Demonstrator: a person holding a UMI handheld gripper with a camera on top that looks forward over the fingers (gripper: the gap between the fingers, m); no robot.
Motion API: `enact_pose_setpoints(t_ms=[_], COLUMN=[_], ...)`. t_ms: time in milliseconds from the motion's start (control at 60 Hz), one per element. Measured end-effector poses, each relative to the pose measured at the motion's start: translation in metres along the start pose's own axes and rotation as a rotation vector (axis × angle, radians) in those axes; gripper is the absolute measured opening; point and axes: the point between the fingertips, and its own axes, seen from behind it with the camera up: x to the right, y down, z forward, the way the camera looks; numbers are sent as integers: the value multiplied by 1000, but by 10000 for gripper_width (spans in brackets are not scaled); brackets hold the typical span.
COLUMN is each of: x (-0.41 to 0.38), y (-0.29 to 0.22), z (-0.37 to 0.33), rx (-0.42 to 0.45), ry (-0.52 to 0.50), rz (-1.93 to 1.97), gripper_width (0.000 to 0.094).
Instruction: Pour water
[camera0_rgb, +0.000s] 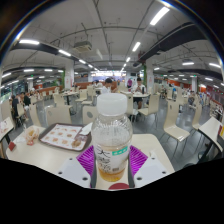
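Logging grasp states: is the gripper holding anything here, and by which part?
Yes: the gripper holds a water bottle, fingers pressed on its lower body at the label.

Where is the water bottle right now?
In the gripper view, the water bottle stands upright between the gripper's two fingers, over a white table, with a tray to its left.

We grip a capped bottle (112, 135) | gripper (112, 160) pads pressing both sides | tray (63, 137) behind, on table (30, 155)
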Motion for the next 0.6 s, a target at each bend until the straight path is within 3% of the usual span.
enact_pose_setpoints(t_ms=[183, 350, 433, 600], x=[18, 30, 32, 31], y=[85, 129, 127, 132], z=[22, 26, 17, 13], rx=[-103, -154, -125, -156], ry=[1, -18, -25, -22], rz=[-18, 6, -10, -1], gripper_width=[422, 442, 434, 605])
